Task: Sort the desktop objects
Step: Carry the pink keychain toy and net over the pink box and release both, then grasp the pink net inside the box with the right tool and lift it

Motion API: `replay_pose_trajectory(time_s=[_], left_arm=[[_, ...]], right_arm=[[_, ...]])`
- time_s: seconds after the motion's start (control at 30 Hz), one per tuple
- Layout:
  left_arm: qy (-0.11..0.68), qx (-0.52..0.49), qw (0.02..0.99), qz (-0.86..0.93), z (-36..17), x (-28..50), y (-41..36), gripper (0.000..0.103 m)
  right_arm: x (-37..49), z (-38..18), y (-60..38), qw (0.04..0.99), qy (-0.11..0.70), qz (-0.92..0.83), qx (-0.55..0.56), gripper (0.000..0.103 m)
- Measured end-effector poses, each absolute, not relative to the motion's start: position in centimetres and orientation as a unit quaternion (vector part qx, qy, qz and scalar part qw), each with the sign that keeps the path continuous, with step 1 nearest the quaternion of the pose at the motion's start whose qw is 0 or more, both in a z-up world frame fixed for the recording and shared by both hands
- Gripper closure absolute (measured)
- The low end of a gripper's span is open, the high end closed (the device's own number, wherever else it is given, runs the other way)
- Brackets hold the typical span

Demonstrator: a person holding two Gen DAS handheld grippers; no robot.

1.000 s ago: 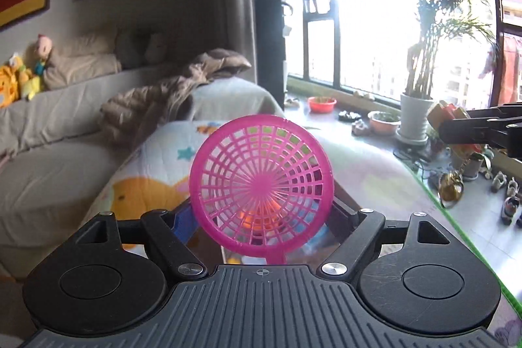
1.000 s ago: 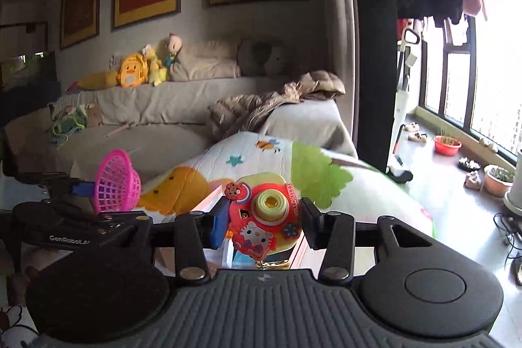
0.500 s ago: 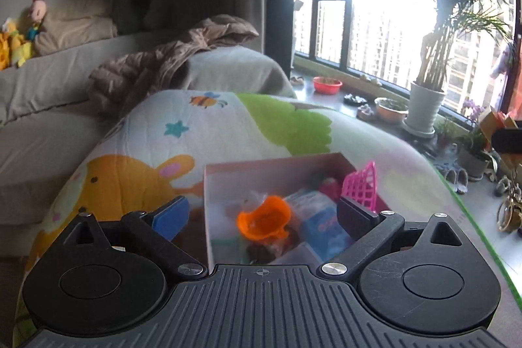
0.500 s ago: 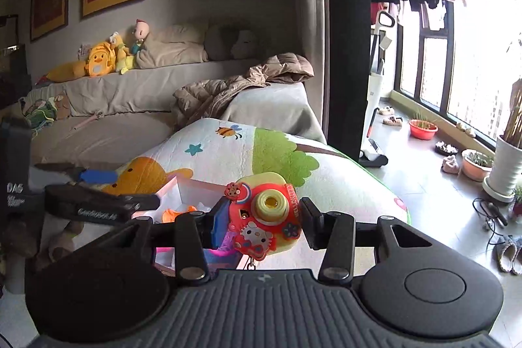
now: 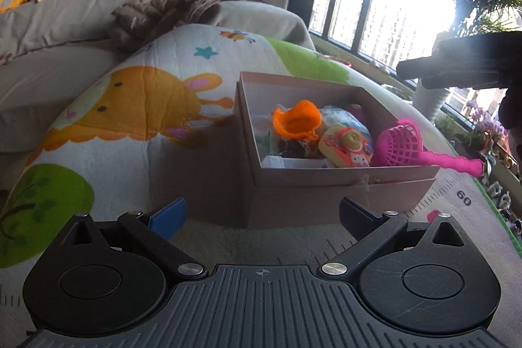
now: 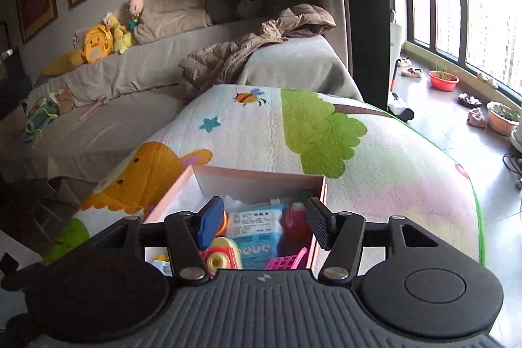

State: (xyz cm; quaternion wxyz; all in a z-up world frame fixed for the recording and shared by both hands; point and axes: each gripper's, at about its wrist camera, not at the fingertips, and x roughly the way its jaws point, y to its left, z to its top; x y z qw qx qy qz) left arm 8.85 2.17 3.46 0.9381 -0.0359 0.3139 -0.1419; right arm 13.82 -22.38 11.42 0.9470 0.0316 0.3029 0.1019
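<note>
The left tool point(image 5: 261, 214) hangs wide apart and empty, its blue-padded finger and its black finger spread on either side of the near wall of a pink cardboard box point(image 5: 326, 194). It sits low, just in front of that box, over a grey strip of mat printed with ruler marks.

The right tool point(image 6: 261, 224) is also spread apart with nothing between its fingers, and it hovers directly above the open box point(image 6: 254, 175), looking down into it. In the left wrist view the right tool shows as a dark shape at the upper right, above the box's far corner.

The box stands on a cartoon play mat point(image 5: 130, 132) with an orange animal, green trees, a star and a bee. Inside it lie the sorted things: a toy camera point(image 5: 345, 145) in yellow and red, resting face up near the front wall; a pink mesh scoop point(image 5: 401, 145) just beside it, its handle sticking out over the box's right rim; an orange cup-like toy point(image 5: 297, 121) behind the camera; and a blue-and-white packet point(image 6: 257, 224) in the middle. A red toy point(image 6: 295, 224) lies against the right wall.

Beyond the mat runs a grey sofa point(image 6: 130, 80) with a brown jacket point(image 6: 254, 44) and yellow plush toys point(image 6: 98, 44).
</note>
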Motion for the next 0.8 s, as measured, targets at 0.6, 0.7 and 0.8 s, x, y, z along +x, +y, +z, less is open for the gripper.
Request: replay_pose_trajectory(time_s=[0.6, 0.7, 0.8], left_arm=[[0.296, -0.088, 0.94, -0.144, 1.0, 7.6, 3.1, 0.0], [0.299, -0.083, 0.939, -0.146, 0.8, 7.6, 2.9, 0.0], [0.294, -0.082, 0.94, -0.15, 0.9, 7.2, 2.9, 0.0]], right_arm=[[12.8, 6.7, -15.7, 0.913, 0.342, 0.047, -0.215, 0.068], [12.8, 8.6, -14.8, 0.922, 0.321, 0.057, -0.212, 0.08], [14.1, 10.9, -14.0, 0.932, 0.311, 0.085, -0.163, 0.095]])
